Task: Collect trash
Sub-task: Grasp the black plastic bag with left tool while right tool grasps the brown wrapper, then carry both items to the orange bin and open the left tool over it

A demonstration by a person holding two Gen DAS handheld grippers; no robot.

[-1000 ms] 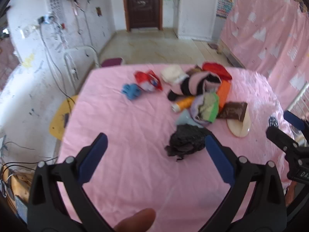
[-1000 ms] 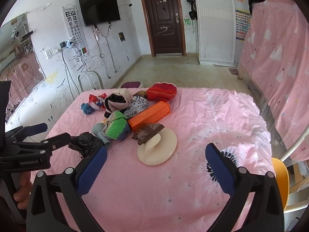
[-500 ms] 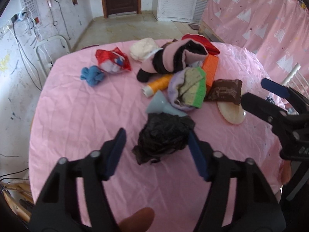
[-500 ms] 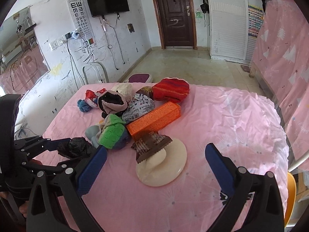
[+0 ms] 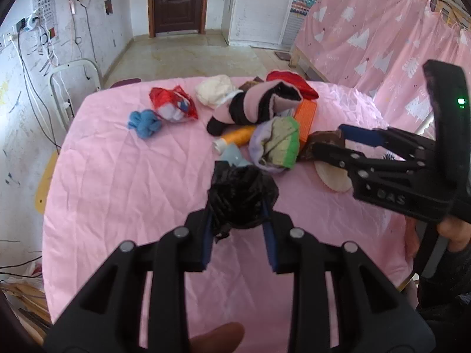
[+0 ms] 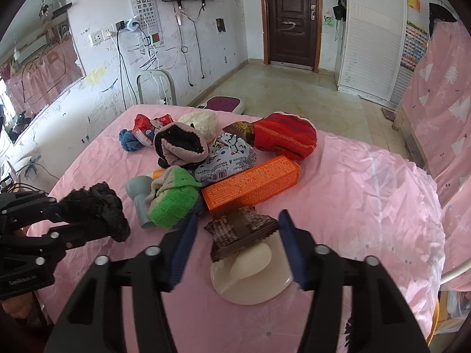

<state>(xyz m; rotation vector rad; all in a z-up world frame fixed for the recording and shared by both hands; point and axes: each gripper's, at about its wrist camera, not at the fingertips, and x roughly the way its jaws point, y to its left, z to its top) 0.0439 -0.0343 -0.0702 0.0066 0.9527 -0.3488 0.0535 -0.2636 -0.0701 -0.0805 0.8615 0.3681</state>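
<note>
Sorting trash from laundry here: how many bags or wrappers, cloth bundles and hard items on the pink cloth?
Bags and wrappers: 5 (black bag, brown wrapper, white packet, red packet, gold-brown wrapper)
Cloth bundles: 5 (green bundle, pink-black roll, red knit, cream ball, blue ball)
Hard items: 4 (orange box, orange bottle, grey cup, cream disc)
Total: 14

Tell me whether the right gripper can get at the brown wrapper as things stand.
Probably yes: the right gripper already straddles the brown wrapper, its jaws just closing, nothing between; the wrapper lies atop the cream disc.
</note>
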